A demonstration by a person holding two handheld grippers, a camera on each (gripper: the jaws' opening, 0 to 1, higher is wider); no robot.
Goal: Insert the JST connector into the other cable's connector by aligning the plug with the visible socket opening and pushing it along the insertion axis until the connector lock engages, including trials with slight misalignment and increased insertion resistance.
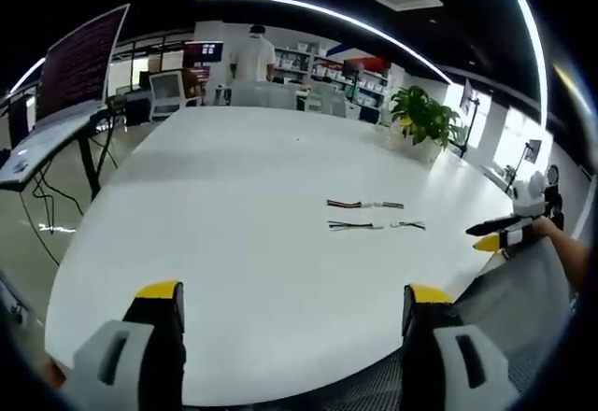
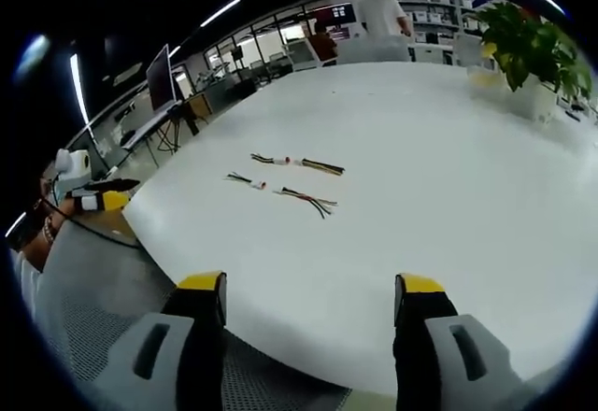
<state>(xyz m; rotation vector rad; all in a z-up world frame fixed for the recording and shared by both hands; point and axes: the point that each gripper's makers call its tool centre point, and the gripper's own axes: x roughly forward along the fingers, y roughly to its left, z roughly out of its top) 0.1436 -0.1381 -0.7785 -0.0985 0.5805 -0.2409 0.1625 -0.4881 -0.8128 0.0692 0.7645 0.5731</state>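
Two pairs of short JST cables lie on the white table (image 1: 234, 205). In the left gripper view the farther pair (image 1: 364, 205) and the nearer pair (image 1: 374, 225) sit right of centre, well beyond my left gripper (image 1: 293, 291), which stands open and holds nothing at the table's near edge. My right gripper (image 1: 493, 233) comes in at the right edge, off the table. In the right gripper view the same cables, one pair (image 2: 297, 163) and the other (image 2: 280, 190), lie ahead and left of my open, empty right gripper (image 2: 311, 283). The left gripper (image 2: 110, 193) shows far left.
A potted plant (image 1: 425, 117) stands at the table's far right. A desk with a large monitor (image 1: 79, 61) is on the left. At the far end a person (image 1: 252, 54) stands among chairs (image 1: 166, 92). The person's sleeve (image 1: 523, 290) shows at the right.
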